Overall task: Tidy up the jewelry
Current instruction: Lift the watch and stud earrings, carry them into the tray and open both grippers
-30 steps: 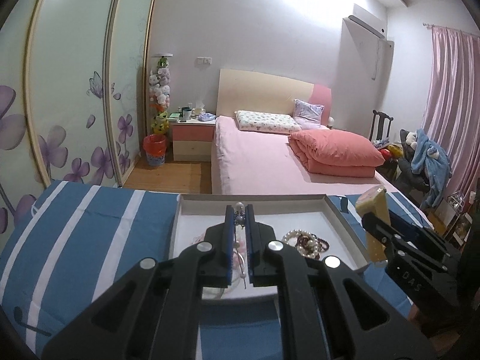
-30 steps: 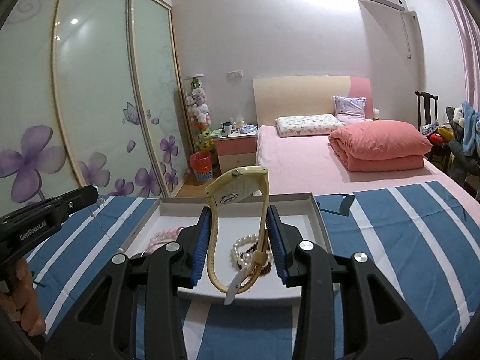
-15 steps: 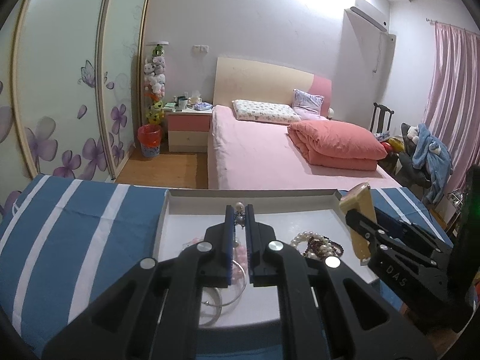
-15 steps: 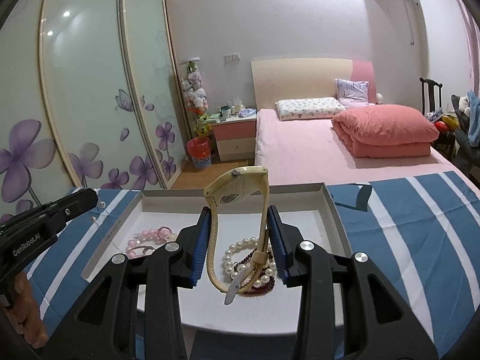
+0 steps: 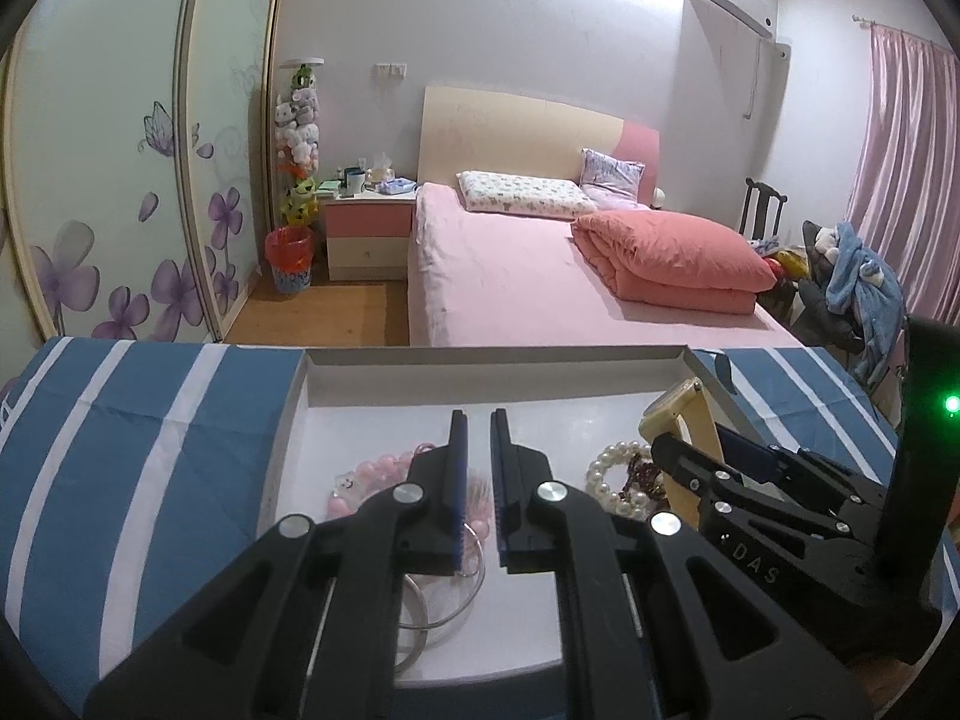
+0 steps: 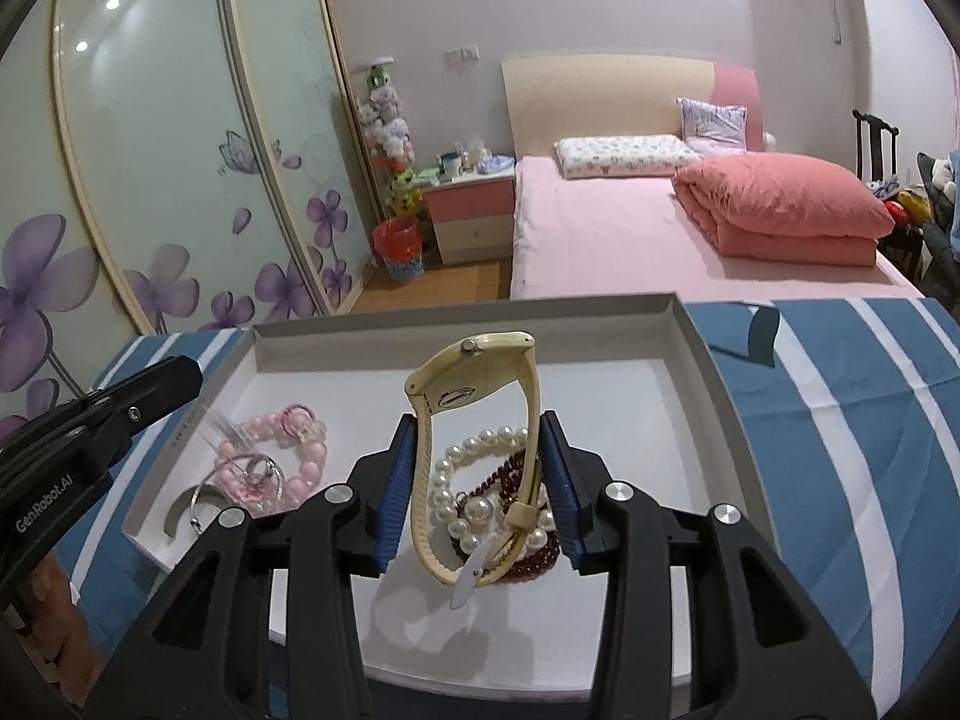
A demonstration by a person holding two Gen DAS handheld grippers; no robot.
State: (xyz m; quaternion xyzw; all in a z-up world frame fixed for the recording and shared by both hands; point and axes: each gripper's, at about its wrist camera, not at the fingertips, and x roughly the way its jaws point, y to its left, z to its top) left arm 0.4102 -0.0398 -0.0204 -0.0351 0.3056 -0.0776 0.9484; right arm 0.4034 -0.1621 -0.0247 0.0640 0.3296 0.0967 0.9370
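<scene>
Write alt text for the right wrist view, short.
The right gripper holds a cream wristwatch upright between its blue pads, over a shallow white tray on a blue-and-white striped cloth. Under the watch lie a pearl bracelet and dark red beads, with pink beads further left; the left gripper reaches in at left.

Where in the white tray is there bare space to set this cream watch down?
The far strip along the white tray's back wall and its right side are bare. Crowded spots: pink bead bracelets and a metal bangle at the left, pearl bracelet and dark red beads under the cream watch.
</scene>
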